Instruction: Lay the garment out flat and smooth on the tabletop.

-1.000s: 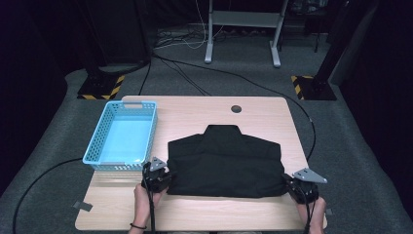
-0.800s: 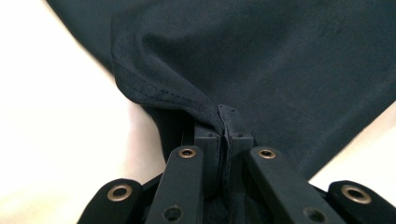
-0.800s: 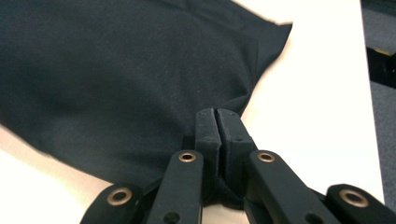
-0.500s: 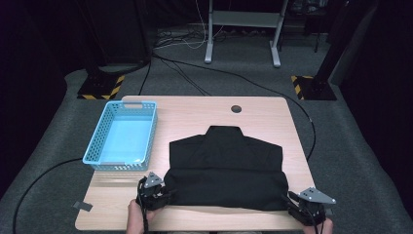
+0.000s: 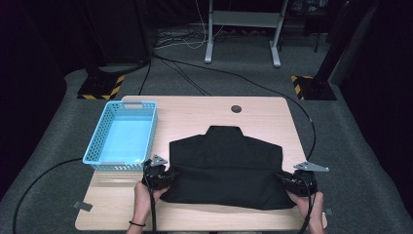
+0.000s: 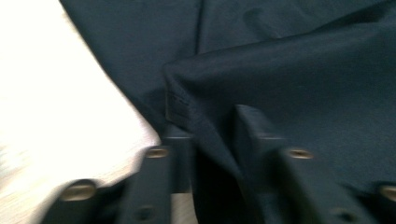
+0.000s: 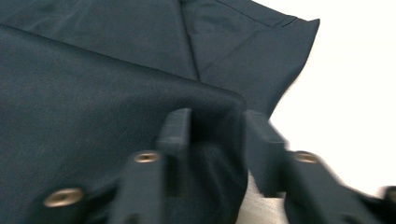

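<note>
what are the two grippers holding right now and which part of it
Both have the black shirt between closing jaws: the left gripper at its near left corner, the right gripper at its near right corner. A firm pinch cannot be told.

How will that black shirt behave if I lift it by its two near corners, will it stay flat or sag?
The black shirt looks like thin, soft cloth: it bunches between the left tongs, so it will probably sag in the middle. It likely weighs little. Its folded layers, seen by the right tongs, may slip apart.
</note>
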Tool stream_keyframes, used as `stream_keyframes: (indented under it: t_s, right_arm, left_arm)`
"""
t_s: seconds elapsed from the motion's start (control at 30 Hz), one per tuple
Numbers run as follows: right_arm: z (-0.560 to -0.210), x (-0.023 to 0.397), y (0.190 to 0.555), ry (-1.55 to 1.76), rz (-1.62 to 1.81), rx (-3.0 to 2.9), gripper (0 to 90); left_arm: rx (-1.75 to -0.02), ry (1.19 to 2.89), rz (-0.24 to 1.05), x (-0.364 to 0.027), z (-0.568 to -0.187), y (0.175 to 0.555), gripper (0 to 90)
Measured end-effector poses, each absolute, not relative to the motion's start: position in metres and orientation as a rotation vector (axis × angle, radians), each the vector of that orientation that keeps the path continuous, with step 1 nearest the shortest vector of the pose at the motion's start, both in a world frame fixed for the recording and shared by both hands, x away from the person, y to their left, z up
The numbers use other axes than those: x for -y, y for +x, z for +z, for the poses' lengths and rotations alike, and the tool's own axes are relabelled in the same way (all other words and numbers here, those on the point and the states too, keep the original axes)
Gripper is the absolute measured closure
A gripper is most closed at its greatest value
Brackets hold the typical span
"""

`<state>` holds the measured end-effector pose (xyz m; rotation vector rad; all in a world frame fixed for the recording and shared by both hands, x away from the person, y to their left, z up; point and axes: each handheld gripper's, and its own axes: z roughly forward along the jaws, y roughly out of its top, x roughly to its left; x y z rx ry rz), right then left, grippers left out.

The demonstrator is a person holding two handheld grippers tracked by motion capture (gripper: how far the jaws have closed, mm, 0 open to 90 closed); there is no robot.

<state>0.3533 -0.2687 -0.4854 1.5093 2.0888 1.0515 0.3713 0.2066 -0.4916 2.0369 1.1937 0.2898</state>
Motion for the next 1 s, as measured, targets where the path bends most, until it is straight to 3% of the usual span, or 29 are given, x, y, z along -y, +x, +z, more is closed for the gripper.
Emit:
stream_keyframes:
  t_s: [0.1, 0.3, 0.43, 0.8, 0.87, 0.97, 1.0]
  right_arm:
    - [-0.483, 0.267, 0.34, 1.452, 1.019, -2.087, 88.5]
    - [-0.475, 0.266, 0.309, 1.372, 0.987, -2.089, 89.0]
    - [-0.491, 0.262, 0.292, 1.35, 0.89, -2.17, 89.0]
    - [-0.512, 0.255, 0.319, 1.357, 0.842, -2.138, 88.4]
    - [-0.511, 0.256, 0.327, 1.365, 0.845, -2.137, 84.0]
    - [-0.504, 0.259, 0.334, 1.379, 0.882, -2.139, 66.2]
    - [-0.498, 0.26, 0.334, 1.382, 0.903, -2.131, 61.7]
  left_arm:
    - [-1.151, 2.064, 0.328, -0.203, -0.489, 0.359, 87.2]
    - [-1.109, 2.102, 0.337, -0.204, -0.488, 0.337, 87.5]
    - [-1.099, 2.19, 0.324, -0.202, -0.501, 0.326, 87.1]
    - [-1.143, 2.161, 0.339, -0.199, -0.51, 0.348, 85.6]
    - [-1.157, 2.169, 0.346, -0.198, -0.508, 0.353, 80.1]
    - [-1.188, 2.159, 0.363, -0.199, -0.5, 0.359, 59.5]
    - [-1.184, 2.146, 0.375, -0.2, -0.495, 0.359, 57.6]
